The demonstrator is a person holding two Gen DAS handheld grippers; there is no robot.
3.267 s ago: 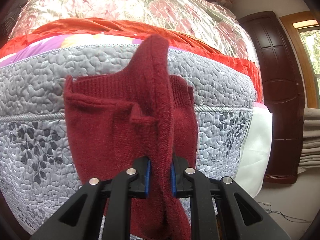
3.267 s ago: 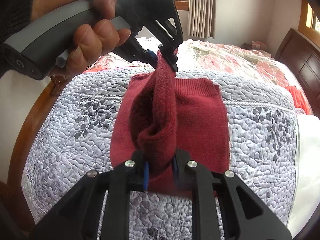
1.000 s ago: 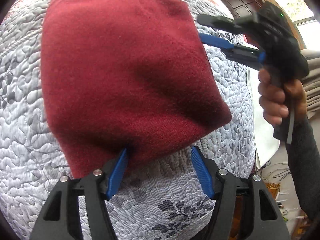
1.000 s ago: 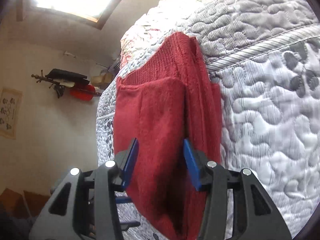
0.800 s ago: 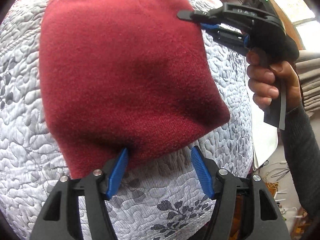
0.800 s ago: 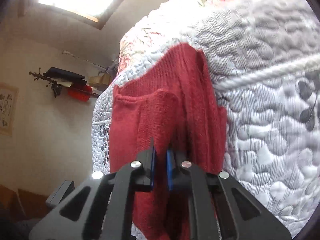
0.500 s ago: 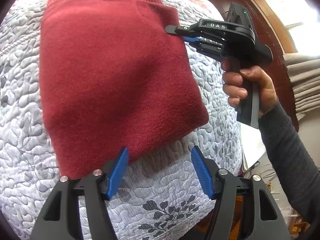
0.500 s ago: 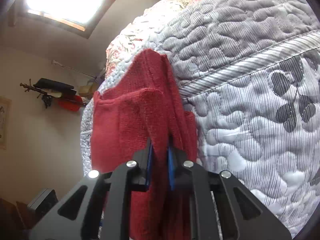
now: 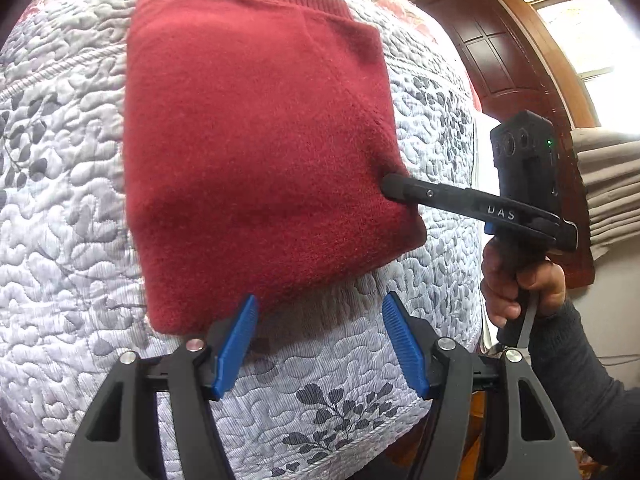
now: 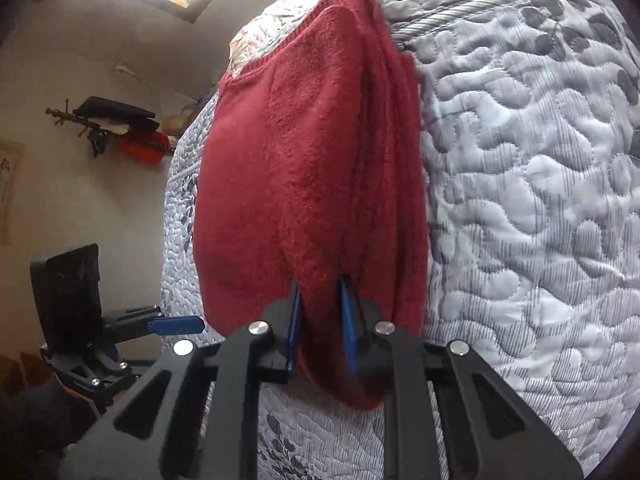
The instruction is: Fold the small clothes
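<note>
Right gripper (image 10: 320,316) clamps the folded red sweater's (image 9: 256,152) edge to straighten it; left gripper (image 9: 318,344) hovers, jaws apart.

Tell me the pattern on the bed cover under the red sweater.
The bed cover is pale grey, quilted in squiggles, with dark grey leaf prints; clearest in the left wrist view.

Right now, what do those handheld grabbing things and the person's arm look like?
Each tool is black plastic with silver screws and ribbed blue finger pads. The right tool carries white "DAS" lettering, a boxy black camera with a green light, and a pistol-style handle. The person's sleeve is dark grey knit.
</note>
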